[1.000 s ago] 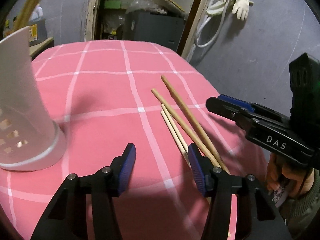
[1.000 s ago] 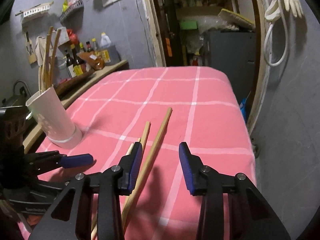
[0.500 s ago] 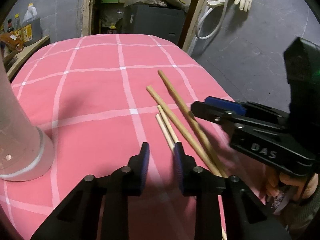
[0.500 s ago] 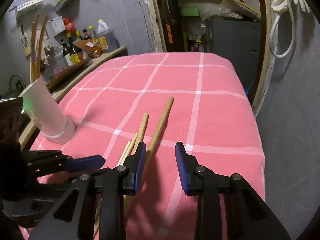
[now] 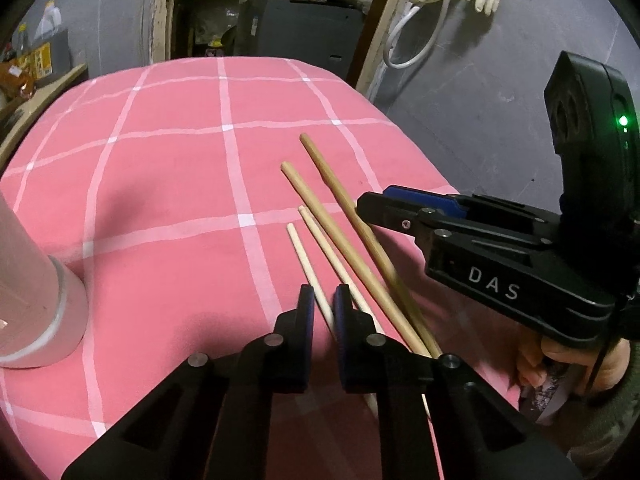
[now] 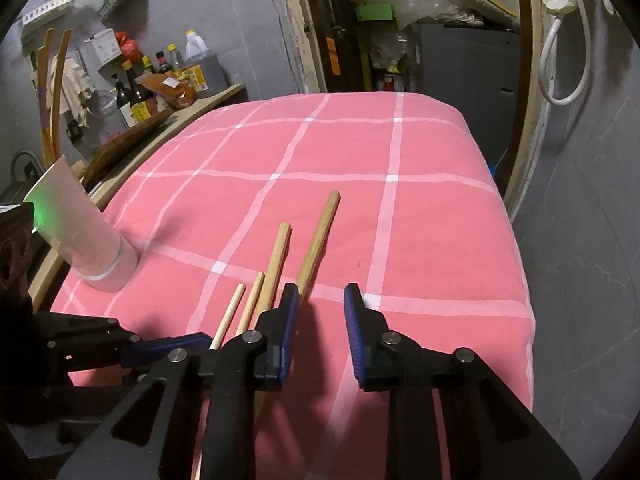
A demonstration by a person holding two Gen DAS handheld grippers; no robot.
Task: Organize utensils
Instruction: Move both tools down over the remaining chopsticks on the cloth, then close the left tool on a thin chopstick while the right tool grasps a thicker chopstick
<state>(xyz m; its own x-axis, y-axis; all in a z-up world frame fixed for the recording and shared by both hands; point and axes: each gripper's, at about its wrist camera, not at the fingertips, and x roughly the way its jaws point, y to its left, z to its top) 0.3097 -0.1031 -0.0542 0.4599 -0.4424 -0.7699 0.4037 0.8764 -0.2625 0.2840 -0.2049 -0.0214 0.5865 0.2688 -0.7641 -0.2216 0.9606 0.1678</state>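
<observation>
Partly hidden, the near ends of all four wooden sticks are passing out of sight beneath the black gripper bodies, so their full lengths cannot be read. The left gripper (image 5: 321,307) is closing its blue-padded fingers on the thinnest pale chopstick (image 5: 305,265), which is running between the pads; the remaining gap is narrow, and whether the pads are actually touching the wood is hard to make out. A second pale chopstick (image 5: 329,249) is lying just beside it on the right, followed by two thicker, darker sticks — a shorter one (image 5: 320,216) and a longer one (image 5: 340,196) — all lying roughly parallel on the pink checked tablecloth (image 5: 168,184).

The right gripper (image 6: 320,312) is holding its fingers well apart above the cloth, its left finger (image 6: 289,308) covering part of the longer thick stick (image 6: 318,236); nothing is lying between the pads.

The white utensil holder (image 6: 80,236) is standing upright on the cloth, well apart from the sticks toward the left. In the left wrist view it is being cut off by the frame edge, only its base (image 5: 40,320) showing. Curved wooden handles (image 6: 52,92) are rising behind its rim — whether they are sitting inside it cannot be told. A shelf of bottles (image 6: 160,80) is standing beyond the table.
</observation>
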